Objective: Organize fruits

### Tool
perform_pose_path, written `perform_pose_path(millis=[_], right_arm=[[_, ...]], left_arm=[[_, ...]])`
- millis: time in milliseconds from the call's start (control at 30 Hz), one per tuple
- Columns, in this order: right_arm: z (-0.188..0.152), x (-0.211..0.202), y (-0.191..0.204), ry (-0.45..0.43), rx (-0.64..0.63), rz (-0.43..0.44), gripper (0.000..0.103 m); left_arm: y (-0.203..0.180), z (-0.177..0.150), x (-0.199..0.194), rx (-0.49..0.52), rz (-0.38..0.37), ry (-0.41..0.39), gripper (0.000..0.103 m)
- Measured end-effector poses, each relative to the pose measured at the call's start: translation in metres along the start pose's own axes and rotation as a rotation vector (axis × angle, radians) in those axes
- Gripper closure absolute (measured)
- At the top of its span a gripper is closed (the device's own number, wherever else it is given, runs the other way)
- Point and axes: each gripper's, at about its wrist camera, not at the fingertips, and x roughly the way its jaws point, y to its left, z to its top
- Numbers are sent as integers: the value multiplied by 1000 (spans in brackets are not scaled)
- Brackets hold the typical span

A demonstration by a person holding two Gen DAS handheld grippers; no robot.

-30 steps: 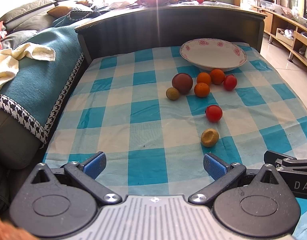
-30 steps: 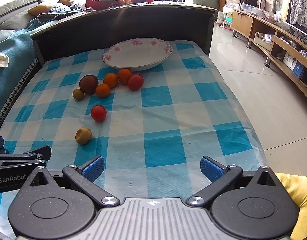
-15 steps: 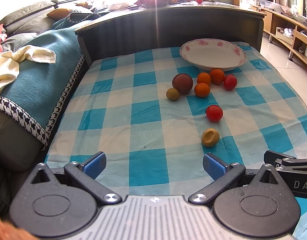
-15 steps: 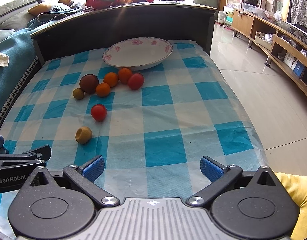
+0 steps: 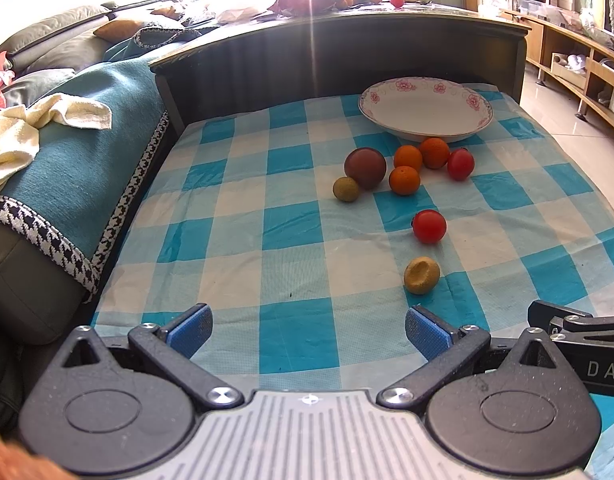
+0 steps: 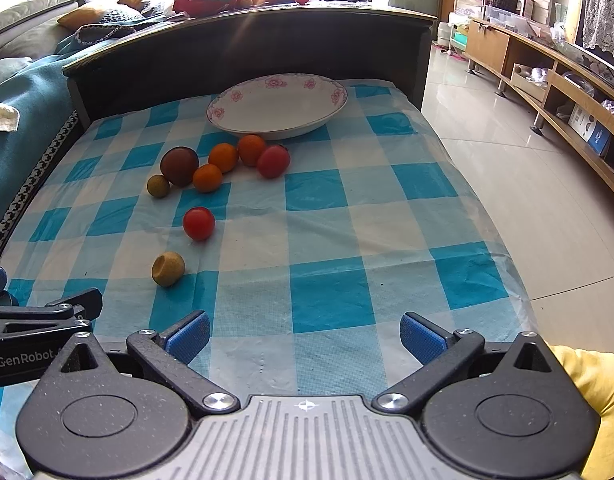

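Left wrist view: left gripper [image 5: 309, 332] spread wide, nothing between the jaws; dented tan fruit [image 5: 421, 275] just ahead of the right jaw, red tomato [image 5: 429, 226] beyond, fruit cluster [image 5: 405, 167] farther on, touching flowered plate [image 5: 425, 108]. Right gripper [image 6: 305, 334] likewise spread, empty, fruits ahead-left.

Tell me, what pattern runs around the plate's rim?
Pink flowers on white, around the plate rim; clearest in the right wrist view.
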Motion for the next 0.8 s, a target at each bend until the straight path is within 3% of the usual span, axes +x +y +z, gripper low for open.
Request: perform_pose_path(millis=[800], right_arm=[[0,3,5,8,-15,12,8]], left_arm=[[2,0,1,2,7,0,0]])
